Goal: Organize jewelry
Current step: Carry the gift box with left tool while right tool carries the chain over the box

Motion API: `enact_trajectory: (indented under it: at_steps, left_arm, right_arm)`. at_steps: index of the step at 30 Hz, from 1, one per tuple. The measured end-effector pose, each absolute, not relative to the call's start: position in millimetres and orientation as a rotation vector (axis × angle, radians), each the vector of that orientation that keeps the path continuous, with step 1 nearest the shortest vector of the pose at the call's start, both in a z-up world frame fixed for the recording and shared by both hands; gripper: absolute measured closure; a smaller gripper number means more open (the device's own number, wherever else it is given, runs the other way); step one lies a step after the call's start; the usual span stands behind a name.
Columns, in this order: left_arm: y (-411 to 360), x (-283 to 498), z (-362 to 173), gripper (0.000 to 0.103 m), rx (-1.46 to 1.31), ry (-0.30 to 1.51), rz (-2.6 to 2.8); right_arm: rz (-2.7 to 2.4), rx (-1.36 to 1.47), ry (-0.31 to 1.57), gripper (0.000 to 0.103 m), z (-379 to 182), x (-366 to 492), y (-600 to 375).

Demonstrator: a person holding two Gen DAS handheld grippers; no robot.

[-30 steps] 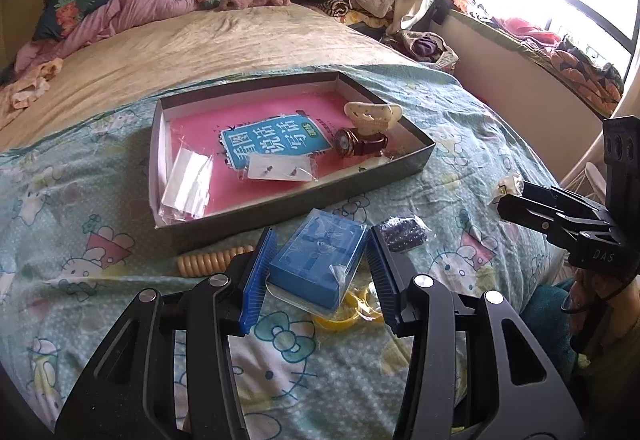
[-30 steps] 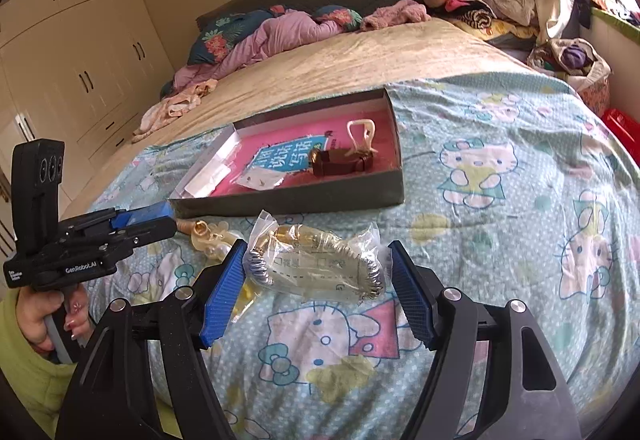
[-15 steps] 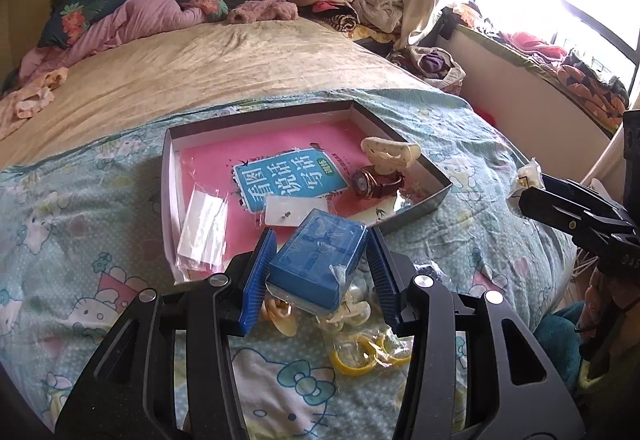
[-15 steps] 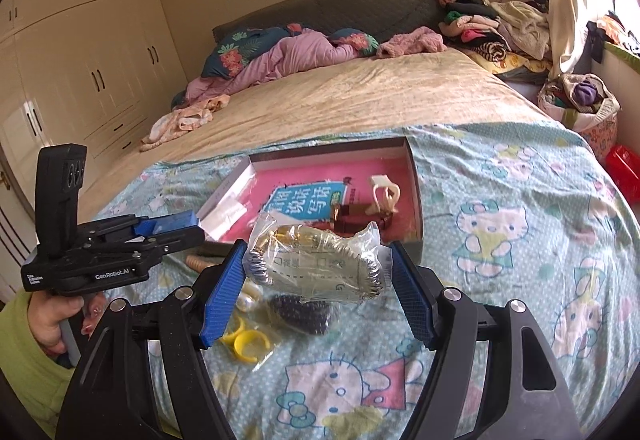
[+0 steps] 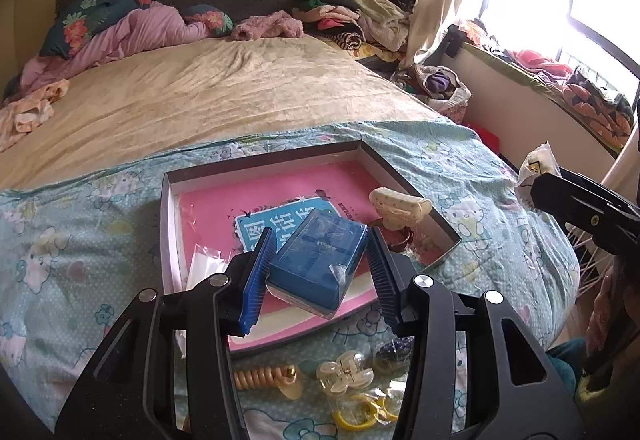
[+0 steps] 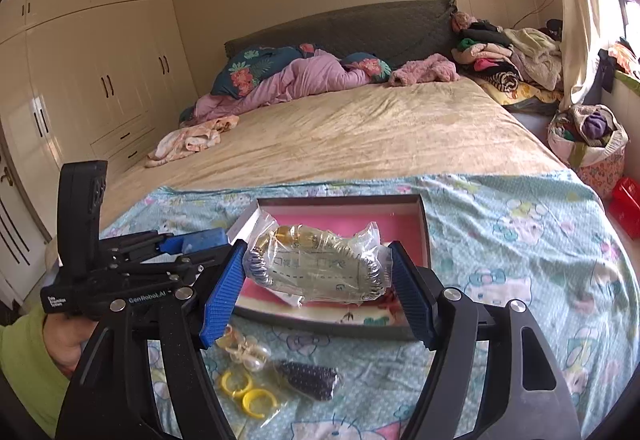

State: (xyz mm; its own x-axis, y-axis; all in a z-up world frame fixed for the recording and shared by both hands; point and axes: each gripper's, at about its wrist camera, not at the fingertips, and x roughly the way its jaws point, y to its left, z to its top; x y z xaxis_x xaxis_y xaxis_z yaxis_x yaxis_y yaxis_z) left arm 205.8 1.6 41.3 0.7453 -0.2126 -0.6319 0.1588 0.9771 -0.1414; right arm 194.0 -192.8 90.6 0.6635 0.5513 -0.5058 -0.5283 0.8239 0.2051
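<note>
Both held items above tray

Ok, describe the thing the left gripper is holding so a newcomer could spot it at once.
Start at the bed's cartoon-cat blanket, where a shallow tray with a pink floor lies. Held above the tray's near side, between the left gripper jaws, is a small blue box in clear wrap. It is the only solid blue block there; the hair clips and yellow rings lie loose on the blanket.
</note>
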Motion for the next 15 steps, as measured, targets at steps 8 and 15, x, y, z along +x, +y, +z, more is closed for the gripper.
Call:
enact_trajectory:
  at_steps: [8,15]
  left_arm:
    - [-2.9,231.8,37.2,0.065,-0.085,0.707,-0.200]
    - [-12.2,247.9,23.1,0.065,-0.079,0.729,-0.202]
  right_arm:
    - [0.586,0.053,0.606,0.034,84.9,219.0,-196.0]
    - [0.558,0.065,0.643,0.034,65.8,237.9,-200.1]
